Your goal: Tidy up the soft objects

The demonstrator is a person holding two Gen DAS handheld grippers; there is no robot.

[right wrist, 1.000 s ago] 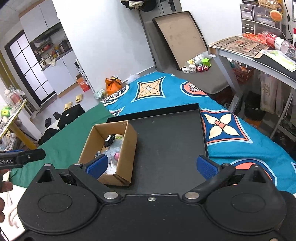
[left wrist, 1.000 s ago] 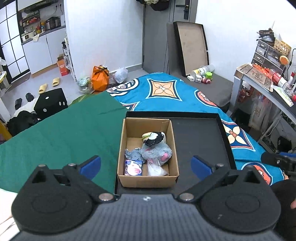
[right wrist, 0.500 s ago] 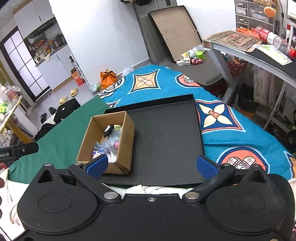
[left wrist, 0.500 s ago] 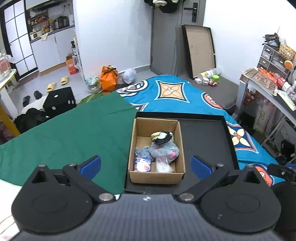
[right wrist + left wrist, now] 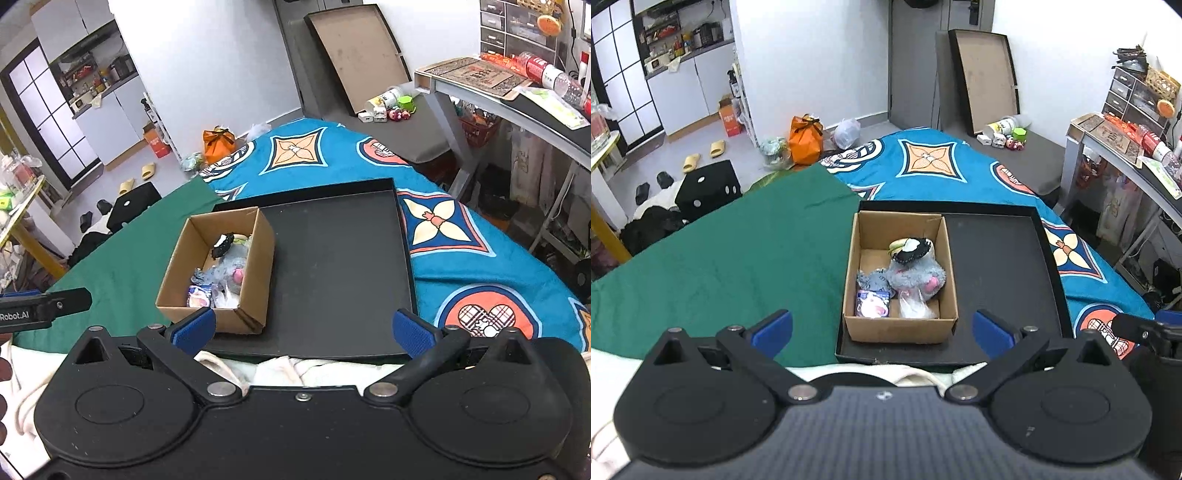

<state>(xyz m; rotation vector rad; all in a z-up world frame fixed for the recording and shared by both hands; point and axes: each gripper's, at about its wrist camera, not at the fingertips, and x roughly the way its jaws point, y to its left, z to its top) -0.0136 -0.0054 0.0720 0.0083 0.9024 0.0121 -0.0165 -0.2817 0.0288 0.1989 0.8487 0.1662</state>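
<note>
Hovering spread and empty, both grippers (image 5: 882,326) (image 5: 301,328) face the tray's (image 5: 332,280) bare right half.

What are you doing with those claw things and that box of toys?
A person holds a gripper in each hand, tidying soft things. The left gripper and the right gripper are both open, with nothing between their fingers, and both hang above the near edge of the bed. A cardboard box sits in the left part of a black tray. Inside it lie a grey plush toy, a small packet and other soft bits. The rest of the tray is bare.
</note>
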